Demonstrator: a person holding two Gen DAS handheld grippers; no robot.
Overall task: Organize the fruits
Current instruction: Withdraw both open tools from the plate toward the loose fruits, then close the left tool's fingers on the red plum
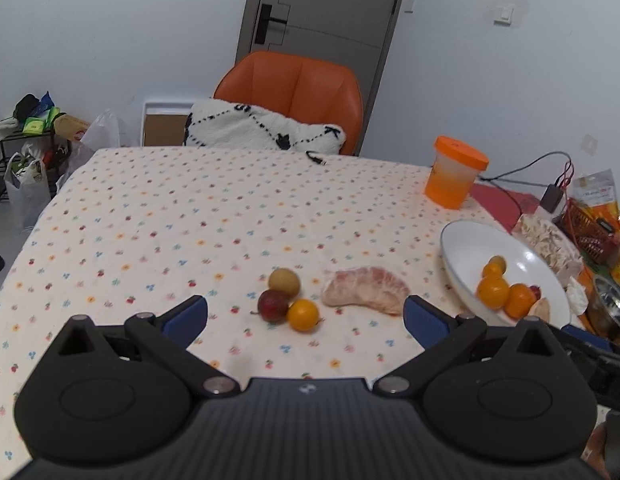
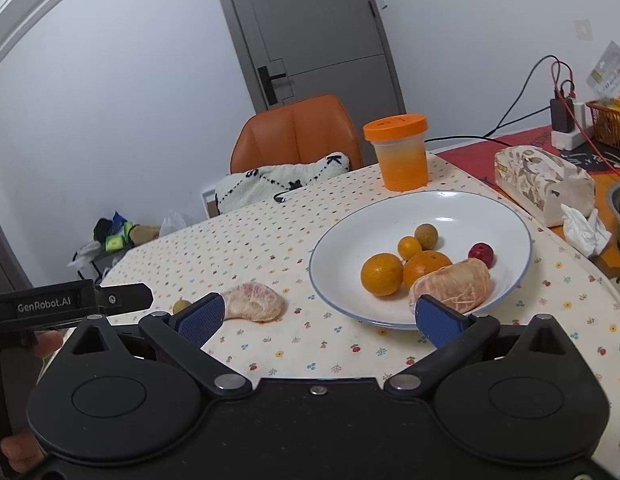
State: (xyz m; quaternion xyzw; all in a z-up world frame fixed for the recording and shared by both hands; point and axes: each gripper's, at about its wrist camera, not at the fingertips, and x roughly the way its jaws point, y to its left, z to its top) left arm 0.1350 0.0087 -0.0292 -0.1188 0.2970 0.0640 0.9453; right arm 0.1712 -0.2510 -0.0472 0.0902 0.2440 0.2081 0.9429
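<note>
Four fruits remain loose on the counter with its flower-dotted cloth: a peeled pinkish pomelo segment, a tan round fruit, a dark red round fruit and a small orange citrus. The three round ones touch each other in a cluster; the segment lies just beside them, toward the white blue-rimmed plate.

Plate contents, right wrist view: a large orange, a second orange, a small yellow-orange fruit, a brownish round fruit, a small red fruit, and a second peeled segment at the near rim.

Left claw: jaws spread wide, holding nothing, aimed at the cluster. Right claw: also wide open and empty, between the loose segment and the plate.

Judgement: the step in hand is a pick from the counter.
- With the left claw, take the orange citrus first; it is nearest and outermost.
- Straddle it alone, since closing on the cluster would likely roll the neighbours.
- Close gently; round fruit may squirt out.
- Grip the soft segment lightly across its narrow width.
- Set each piece in the plate's open far side.
</note>
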